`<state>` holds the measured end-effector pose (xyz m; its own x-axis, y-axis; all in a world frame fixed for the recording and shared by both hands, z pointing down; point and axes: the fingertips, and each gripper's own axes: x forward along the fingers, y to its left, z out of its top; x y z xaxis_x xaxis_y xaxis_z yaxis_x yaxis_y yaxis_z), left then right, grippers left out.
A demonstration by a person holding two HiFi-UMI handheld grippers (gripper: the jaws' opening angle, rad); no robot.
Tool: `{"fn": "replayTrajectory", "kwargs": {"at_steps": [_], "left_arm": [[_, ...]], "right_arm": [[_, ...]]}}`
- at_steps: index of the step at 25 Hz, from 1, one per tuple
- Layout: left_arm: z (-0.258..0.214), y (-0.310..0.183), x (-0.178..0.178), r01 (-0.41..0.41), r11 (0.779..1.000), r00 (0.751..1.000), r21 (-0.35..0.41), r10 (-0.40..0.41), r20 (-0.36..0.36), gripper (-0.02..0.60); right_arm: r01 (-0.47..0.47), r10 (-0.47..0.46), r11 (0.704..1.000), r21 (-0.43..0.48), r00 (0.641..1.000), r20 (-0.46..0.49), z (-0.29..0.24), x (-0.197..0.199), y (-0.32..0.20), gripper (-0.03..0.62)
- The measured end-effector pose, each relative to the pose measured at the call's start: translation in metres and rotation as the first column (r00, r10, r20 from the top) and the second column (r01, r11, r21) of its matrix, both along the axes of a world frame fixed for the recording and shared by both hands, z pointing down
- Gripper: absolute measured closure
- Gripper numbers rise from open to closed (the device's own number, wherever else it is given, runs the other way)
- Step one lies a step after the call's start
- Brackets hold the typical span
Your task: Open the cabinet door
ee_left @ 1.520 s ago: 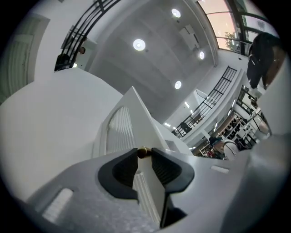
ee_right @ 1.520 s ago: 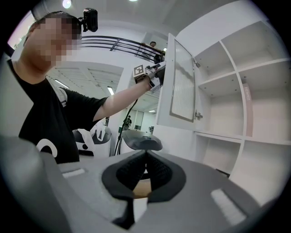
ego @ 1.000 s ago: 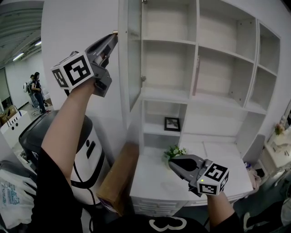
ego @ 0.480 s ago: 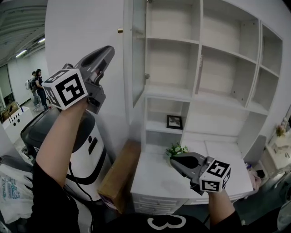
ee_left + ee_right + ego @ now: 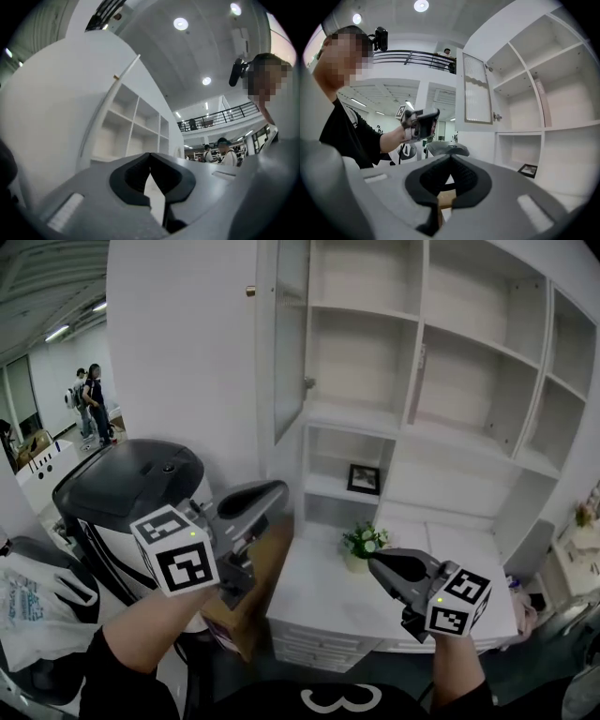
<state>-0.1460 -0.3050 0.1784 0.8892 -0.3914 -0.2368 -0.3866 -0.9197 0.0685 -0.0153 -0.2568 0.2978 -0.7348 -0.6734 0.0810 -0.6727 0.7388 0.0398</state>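
Observation:
The white cabinet (image 5: pixel 412 418) fills the wall ahead, and its upper left glass door (image 5: pixel 290 352) stands swung open, edge toward me. My left gripper (image 5: pixel 279 489) hangs low, in front of the dark machine and well below the door, its jaws shut with nothing between them. The left gripper view shows the jaw tips meeting (image 5: pixel 150 155) against the white shelves (image 5: pixel 136 126). My right gripper (image 5: pixel 373 562) is shut and empty over the white counter (image 5: pixel 319 601). From the right gripper view the open door (image 5: pixel 477 91) and the left gripper (image 5: pixel 436 112) both show.
A black and white machine (image 5: pixel 141 484) stands at the left, with a cardboard box (image 5: pixel 262 568) leaning between it and the counter. A small potted plant (image 5: pixel 363 542) sits on the counter and a framed picture (image 5: pixel 364 479) in a low shelf. People (image 5: pixel 94 399) stand far left.
My left gripper has dropped from beside the door's top corner to waist height near the box. The right gripper has shifted slightly to the right.

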Motion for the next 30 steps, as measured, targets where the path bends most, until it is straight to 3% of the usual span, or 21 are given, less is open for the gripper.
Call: {"fn": "replayTrajectory", "kwargs": {"at_steps": [3, 7, 14, 22, 30], "left_arm": [[0.061, 0.037, 0.041, -0.086, 0.99, 0.994, -0.113, 0.093, 0.057, 0.574], [0.106, 0.075, 0.074, -0.114, 0.978, 0.986, -0.173, 0.133, 0.103, 0.572], [0.142, 0.123, 0.102, -0.039, 0.991, 0.983, -0.128, 0.061, 0.173, 0.572], [0.167, 0.149, 0.097, 0.031, 0.991, 0.984, -0.132, -0.007, 0.176, 0.572], [0.175, 0.164, 0.093, 0.055, 0.99, 0.982, -0.128, -0.031, 0.184, 0.572]], "right_arm": [[-0.009, 0.009, 1.0, -0.003, 1.0, 0.029, 0.002, 0.009, 0.019, 0.6], [-0.042, 0.041, 0.999, 0.018, 0.998, 0.055, 0.01, 0.017, 0.042, 0.6], [-0.044, 0.042, 0.999, 0.016, 0.992, 0.116, 0.022, 0.029, 0.089, 0.6], [-0.049, 0.048, 0.999, 0.014, 0.994, 0.095, 0.052, 0.026, 0.113, 0.6], [-0.033, 0.029, 0.999, 0.02, 0.987, 0.161, 0.05, 0.025, 0.133, 0.6]]}}
